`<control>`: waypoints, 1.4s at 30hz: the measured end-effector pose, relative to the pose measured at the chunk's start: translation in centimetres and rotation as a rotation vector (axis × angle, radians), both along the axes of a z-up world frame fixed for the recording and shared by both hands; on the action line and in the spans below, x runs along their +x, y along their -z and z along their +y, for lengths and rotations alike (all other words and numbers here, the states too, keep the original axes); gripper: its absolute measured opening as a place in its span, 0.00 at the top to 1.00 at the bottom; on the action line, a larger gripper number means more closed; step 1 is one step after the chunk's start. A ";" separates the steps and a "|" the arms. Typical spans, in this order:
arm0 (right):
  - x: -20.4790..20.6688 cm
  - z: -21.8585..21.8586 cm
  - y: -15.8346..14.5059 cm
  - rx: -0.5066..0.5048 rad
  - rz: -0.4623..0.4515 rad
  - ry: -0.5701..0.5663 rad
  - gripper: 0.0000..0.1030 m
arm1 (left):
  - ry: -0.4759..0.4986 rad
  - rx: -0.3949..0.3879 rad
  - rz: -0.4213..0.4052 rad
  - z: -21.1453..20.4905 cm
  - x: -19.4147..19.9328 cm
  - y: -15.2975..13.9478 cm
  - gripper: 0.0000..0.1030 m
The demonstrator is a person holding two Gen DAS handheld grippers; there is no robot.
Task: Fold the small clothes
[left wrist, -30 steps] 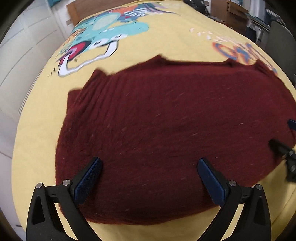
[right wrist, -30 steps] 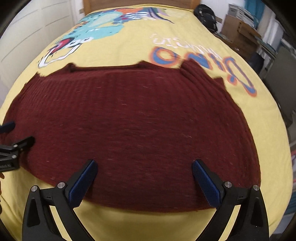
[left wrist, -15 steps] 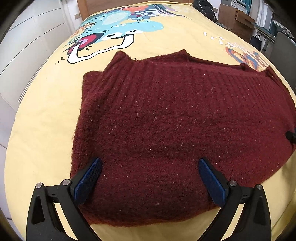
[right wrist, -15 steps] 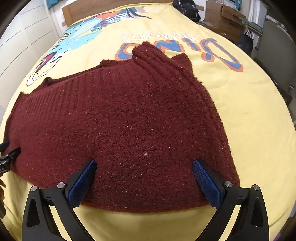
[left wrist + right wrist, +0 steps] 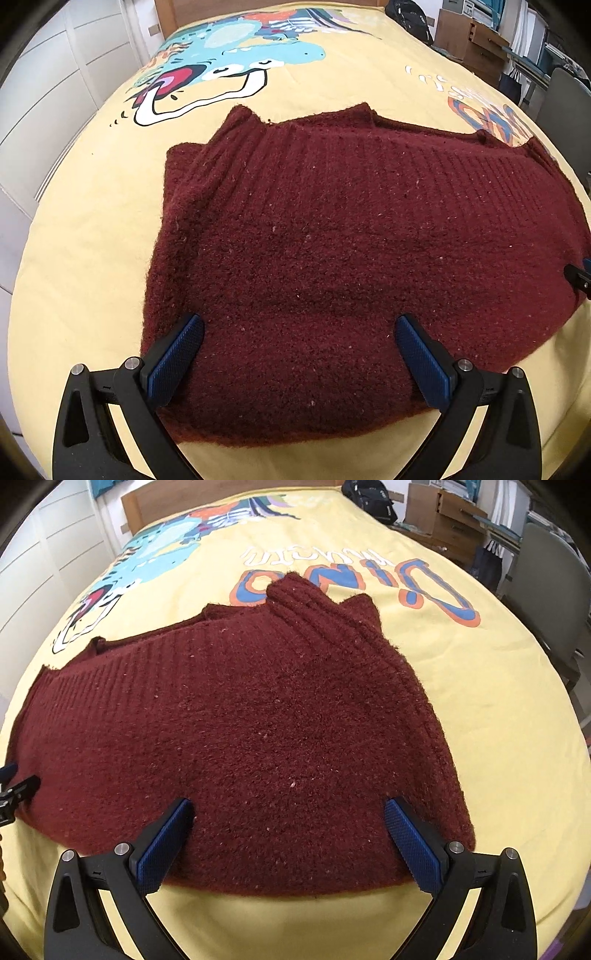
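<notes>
White wardrobe doors [image 5: 48, 110] line the left edge of the room beside a bed [image 5: 85, 229] covered in a yellow sheet printed with a cartoon dinosaur [image 5: 225, 62] and lettering [image 5: 354, 579]. A dark red knitted sweater [image 5: 332, 258] lies spread flat across the near half of the sheet, its ribbed far edge toward the dinosaur and its near hem close to the foot of the bed. The left gripper [image 5: 299, 336] sits over the sweater's left portion with its blue-padded fingers [image 5: 177, 354] spread wide, nothing between them, both tips over the knit near the hem. The right gripper [image 5: 288, 816] sits likewise over the sweater's right portion, jaws wide apart and holding nothing; in its view a folded ribbed sleeve [image 5: 314, 605] lies across the far right corner of the garment, reaching onto the lettering. Whether the pads touch the wool or hover just above it cannot be told from either view. To the right of the bed stand a black bag [image 5: 369, 498], wooden drawers [image 5: 447, 520] and a grey chair [image 5: 546, 579].
</notes>
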State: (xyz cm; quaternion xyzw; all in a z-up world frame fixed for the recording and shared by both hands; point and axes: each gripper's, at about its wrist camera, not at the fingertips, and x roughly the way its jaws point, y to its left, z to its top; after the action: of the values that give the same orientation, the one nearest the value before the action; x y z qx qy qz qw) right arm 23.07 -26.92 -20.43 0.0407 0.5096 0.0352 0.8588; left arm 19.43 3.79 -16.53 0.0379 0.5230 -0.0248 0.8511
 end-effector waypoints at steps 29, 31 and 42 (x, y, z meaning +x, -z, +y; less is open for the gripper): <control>-4.8 -0.7 -5.0 -0.074 0.034 -0.036 0.00 | -0.111 -0.305 0.187 9.2 2.0 1.5 0.01; -4.8 -0.7 -5.0 -0.075 0.033 -0.034 0.00 | -0.124 -0.329 0.194 9.3 2.1 1.8 0.01; -4.7 -1.8 -5.3 -0.035 0.029 -0.006 0.00 | -0.007 -0.351 0.204 6.7 1.5 0.6 0.66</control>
State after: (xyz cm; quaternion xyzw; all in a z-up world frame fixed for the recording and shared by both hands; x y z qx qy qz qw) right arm 18.37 -28.77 -15.10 0.0246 0.5226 0.0280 0.8518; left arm 20.92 10.46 -17.10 -0.1156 0.5943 -0.1162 0.7873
